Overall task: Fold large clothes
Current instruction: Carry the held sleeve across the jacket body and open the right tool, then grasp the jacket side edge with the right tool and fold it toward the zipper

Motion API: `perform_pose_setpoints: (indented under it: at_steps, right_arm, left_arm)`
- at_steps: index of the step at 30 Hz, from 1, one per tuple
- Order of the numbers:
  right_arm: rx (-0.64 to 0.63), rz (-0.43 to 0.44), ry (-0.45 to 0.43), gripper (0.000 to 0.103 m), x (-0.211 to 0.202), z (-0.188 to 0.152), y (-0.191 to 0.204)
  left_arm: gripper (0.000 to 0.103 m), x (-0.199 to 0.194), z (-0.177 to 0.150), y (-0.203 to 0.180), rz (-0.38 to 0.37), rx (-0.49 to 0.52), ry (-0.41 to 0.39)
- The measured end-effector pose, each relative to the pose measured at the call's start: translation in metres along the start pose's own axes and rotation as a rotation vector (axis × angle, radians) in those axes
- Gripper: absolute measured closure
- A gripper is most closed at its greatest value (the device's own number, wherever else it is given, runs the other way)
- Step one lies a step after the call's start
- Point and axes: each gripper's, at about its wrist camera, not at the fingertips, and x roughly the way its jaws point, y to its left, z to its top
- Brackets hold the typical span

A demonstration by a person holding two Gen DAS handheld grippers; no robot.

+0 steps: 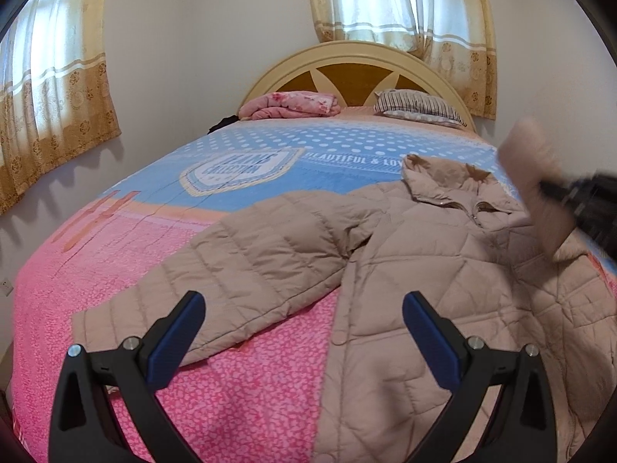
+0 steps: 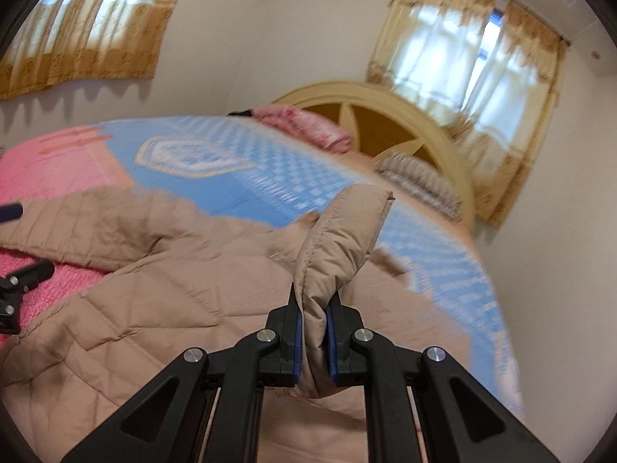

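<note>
Nearest the right wrist lens: right gripper (image 2: pixel 313 322), jaws nearly closed, pinching a fold of sleeve (image 2: pixel 339 239), blue pads (image 2: pixel 297 337) pressed into the fabric on both sides. Cuff end standing up above the jaws, tilted right, lifted clear of the jacket body. Background blurred in this view.

Nearest the left wrist lens: left gripper (image 1: pixel 304 314), jaws spread wide, holding nothing, hovering over the near part of the jacket (image 1: pixel 405 270). Between the fingers, the other sleeve (image 1: pixel 231 277) lying flat, stretched out to the left on the bed (image 1: pixel 115 289).

Jacket: beige, quilted, spread front-up on the pink and blue bedspread, on the right half of the bed, collar (image 1: pixel 443 177) pointing toward the headboard (image 1: pixel 358 65), zip closed at the neck. At the right edge of the left view, a blurred black gripper with a beige shape above the jacket's right side.

Further back: folded pink blanket (image 1: pixel 289 105) and striped pillow (image 1: pixel 420 107) against the headboard. Curtains (image 1: pixel 54 77) over the windows.
</note>
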Motion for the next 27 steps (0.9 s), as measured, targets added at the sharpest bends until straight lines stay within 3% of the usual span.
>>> perform_pose_setpoints:
  at_steps: [9, 12, 13, 14, 16, 21, 22, 23, 24, 25, 27]
  right_arm:
    - [0.068, 0.112, 0.131, 0.094, 0.059, -0.035, 0.041]
    - [0.12, 0.183, 0.14, 0.088, 0.06, -0.038, 0.039]
    - [0.135, 0.204, 0.13, 0.075, 0.059, -0.037, 0.039]
    - [0.168, 0.261, 0.109, 0.053, 0.048, -0.035, 0.034]
    - [0.198, 0.32, 0.072, 0.04, 0.031, -0.033, 0.029]
    - [0.281, 0.33, -0.003, 0.04, -0.017, -0.036, -0.003]
    - [0.301, 0.303, 0.003, 0.043, -0.02, -0.039, -0.013]
    - [0.309, 0.244, 0.036, 0.061, -0.02, -0.046, -0.025]
    - [0.309, 0.217, 0.053, 0.069, -0.017, -0.048, -0.032]
    - [0.322, 0.177, 0.072, 0.074, -0.013, -0.054, -0.043]
    - [0.393, 0.111, 0.107, 0.074, -0.006, -0.066, -0.071]
  left_arm:
    - [0.0, 0.008, 0.004, 0.004, 0.028, 0.016, 0.013]
    - [0.0, 0.01, 0.007, -0.001, 0.03, 0.026, 0.02]
    - [0.0, 0.009, 0.008, -0.003, 0.032, 0.028, 0.019]
    - [0.0, 0.009, 0.009, -0.004, 0.035, 0.03, 0.017]
    - [0.0, 0.008, 0.013, -0.005, 0.04, 0.024, 0.016]
    - [0.0, 0.003, 0.024, -0.017, 0.03, 0.02, -0.001]
    - [0.0, 0.003, 0.028, -0.025, 0.019, 0.03, -0.001]
    - [0.0, 0.002, 0.032, -0.034, 0.006, 0.043, -0.005]
    - [0.0, 0.0, 0.037, -0.046, -0.008, 0.059, -0.016]
    - [0.0, -0.002, 0.041, -0.055, -0.021, 0.07, -0.027]
    - [0.0, -0.003, 0.052, -0.079, -0.048, 0.088, -0.052]
